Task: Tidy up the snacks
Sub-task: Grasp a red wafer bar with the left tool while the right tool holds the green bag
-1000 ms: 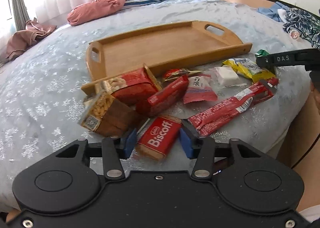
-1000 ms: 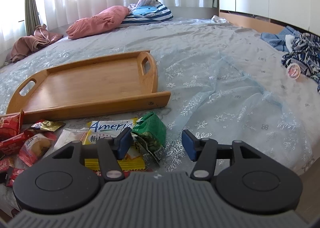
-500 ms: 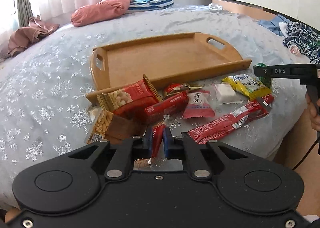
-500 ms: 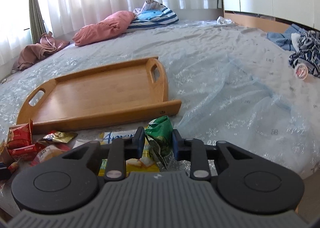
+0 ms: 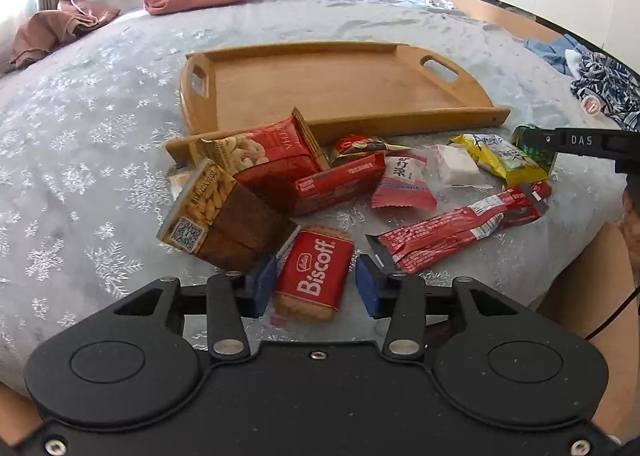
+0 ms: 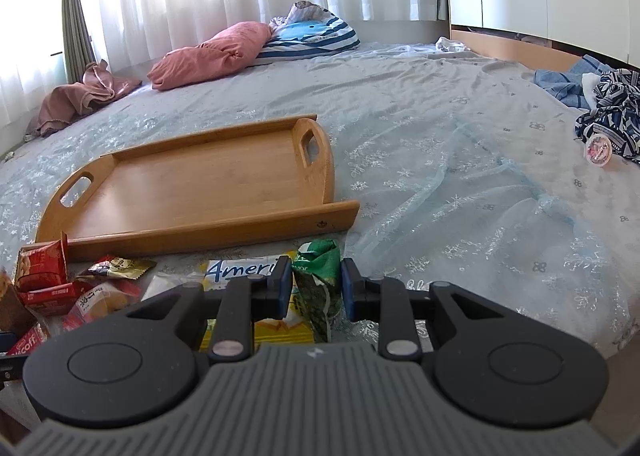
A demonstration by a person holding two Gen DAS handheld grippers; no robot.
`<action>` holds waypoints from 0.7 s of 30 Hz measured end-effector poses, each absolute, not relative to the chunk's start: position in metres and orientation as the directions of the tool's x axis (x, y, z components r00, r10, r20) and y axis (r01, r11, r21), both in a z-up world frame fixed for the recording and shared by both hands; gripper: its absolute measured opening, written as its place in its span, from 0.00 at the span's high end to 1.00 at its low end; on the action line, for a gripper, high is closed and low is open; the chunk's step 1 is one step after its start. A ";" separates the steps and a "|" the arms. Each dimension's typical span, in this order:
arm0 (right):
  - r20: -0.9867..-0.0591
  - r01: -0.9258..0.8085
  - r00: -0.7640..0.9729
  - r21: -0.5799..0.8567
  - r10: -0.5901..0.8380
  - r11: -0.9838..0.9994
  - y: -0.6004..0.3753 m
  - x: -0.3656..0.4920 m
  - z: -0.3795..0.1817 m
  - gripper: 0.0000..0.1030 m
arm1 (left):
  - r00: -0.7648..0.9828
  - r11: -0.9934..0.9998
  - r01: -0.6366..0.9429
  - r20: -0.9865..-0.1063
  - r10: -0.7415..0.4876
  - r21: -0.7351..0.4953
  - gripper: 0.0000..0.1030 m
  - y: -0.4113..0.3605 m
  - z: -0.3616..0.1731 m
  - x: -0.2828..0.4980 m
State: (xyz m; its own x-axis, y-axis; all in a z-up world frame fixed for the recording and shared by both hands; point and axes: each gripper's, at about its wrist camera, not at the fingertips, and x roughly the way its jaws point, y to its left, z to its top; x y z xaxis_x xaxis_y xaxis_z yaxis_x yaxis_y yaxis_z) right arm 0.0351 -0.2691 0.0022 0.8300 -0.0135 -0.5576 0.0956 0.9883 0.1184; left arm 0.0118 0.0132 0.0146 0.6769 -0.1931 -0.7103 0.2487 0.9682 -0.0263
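Two grippers | left gripper (image 5: 316, 283) reopening, Biscoff (image 5: 316, 274) dropped | right gripper (image 6: 315, 287) clamps green packet (image 6: 318, 276)

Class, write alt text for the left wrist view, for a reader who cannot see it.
The left gripper, jaws opening, straddles a red Biscoff pack without pressing it, on a bed with a snowflake-patterned cover. Beyond lie scattered snack packets and an empty wooden tray.

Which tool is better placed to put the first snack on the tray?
Right. The right tool has the green packet between its fingers, just short of the empty wooden tray. The left tool is opening, its pads clear of the Biscoff pack lying on the bed.
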 end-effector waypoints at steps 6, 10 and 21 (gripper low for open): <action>-0.559 0.102 0.829 0.118 -0.019 0.988 -0.269 0.034 0.001 0.71 | 0.685 0.969 0.246 -0.700 -0.202 -0.038 0.68 0.008 0.020 0.009; -0.545 0.102 0.838 0.117 -0.022 0.988 -0.270 0.033 0.003 0.72 | 0.701 0.968 0.247 -0.682 -0.208 -0.042 0.70 0.009 0.030 0.006; -0.527 0.096 0.850 0.125 -0.016 0.988 -0.267 0.032 0.010 0.73 | 0.706 0.976 0.218 -0.689 -0.163 -0.008 0.86 0.009 0.032 0.011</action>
State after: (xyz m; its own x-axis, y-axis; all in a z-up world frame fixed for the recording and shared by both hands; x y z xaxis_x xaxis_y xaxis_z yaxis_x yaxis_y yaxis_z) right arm 0.0319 -0.2668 0.0102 0.8499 -0.0156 -0.5267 0.0955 0.9876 0.1249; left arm 0.0110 0.0092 0.0322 0.7058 -0.1630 -0.6894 0.2177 0.9760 -0.0079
